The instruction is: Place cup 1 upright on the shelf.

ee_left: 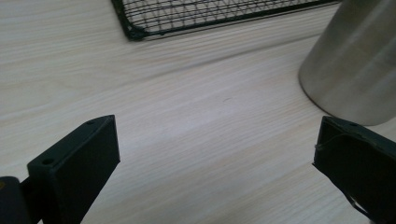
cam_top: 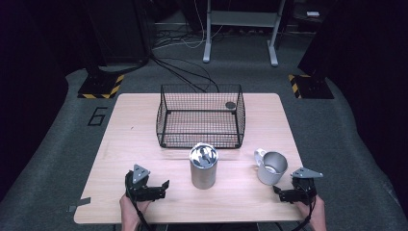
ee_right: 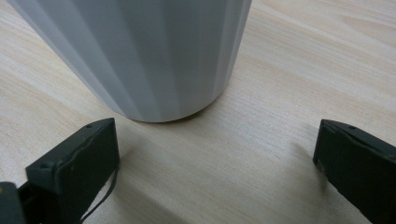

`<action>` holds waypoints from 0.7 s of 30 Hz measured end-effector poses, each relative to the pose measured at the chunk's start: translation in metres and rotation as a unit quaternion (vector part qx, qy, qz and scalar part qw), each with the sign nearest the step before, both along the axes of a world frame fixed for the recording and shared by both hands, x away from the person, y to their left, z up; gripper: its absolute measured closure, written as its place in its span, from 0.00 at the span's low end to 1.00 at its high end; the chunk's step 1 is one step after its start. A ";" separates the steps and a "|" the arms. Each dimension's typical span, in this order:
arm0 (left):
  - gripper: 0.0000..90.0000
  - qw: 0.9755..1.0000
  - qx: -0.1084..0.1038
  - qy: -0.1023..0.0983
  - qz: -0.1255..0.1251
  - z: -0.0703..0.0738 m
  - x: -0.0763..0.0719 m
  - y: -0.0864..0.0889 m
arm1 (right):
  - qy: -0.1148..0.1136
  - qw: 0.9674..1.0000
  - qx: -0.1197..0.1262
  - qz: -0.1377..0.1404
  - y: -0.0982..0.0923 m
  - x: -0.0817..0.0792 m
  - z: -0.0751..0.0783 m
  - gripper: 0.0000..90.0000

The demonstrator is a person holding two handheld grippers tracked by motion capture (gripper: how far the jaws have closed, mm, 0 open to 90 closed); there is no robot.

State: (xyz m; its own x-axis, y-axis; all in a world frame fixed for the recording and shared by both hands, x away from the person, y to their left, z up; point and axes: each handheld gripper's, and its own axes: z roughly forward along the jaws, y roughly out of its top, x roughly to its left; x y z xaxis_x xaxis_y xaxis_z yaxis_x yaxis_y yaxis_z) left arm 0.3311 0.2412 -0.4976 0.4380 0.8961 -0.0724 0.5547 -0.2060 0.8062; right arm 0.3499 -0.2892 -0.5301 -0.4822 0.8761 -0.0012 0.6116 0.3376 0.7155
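Filling most of the high view's centre, the wooden table point(cam_top: 144, 139) carries everything, and nothing on it looks handled yet. Largest of the things on it is the black wire basket point(cam_top: 200, 116), sitting in the upper middle of the frame toward the table's far edge; a small dark round object point(cam_top: 230, 105) shows at its upper right corner, though I cannot tell whether it lies inside. Just below the basket, at the frame's centre, stands the tall steel canister point(cam_top: 203, 166), upright and open-topped. To its right, in the lower right of the frame, is the white mug point(cam_top: 271, 167), upright with its handle turned to the upper left.

Both grippers rest low near the bottom edge. The right gripper point(cam_top: 292, 195) sits just below and right of the mug, jaws spread wide, with the mug's ribbed wall looming close ahead in the right gripper view but untouched. The left gripper point(cam_top: 155, 188) lies lower left of the canister, jaws likewise wide and empty, the canister at the right edge of its own view.

As I judge it, the work is at its very start: approach under way, nothing grasped, and lifting and any placing, probably into the basket, all remain.
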 end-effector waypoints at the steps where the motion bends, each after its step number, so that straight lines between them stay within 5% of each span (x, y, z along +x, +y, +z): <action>1: 0.00 1.000 0.002 0.001 -0.006 0.001 0.001 -0.002 | 0.000 1.000 0.000 -0.001 0.000 0.000 0.000 0.00; 21: 0.00 0.995 -0.019 -0.040 -0.085 0.038 -0.004 -0.038 | 0.001 1.000 0.001 -0.007 0.000 0.000 0.000 0.00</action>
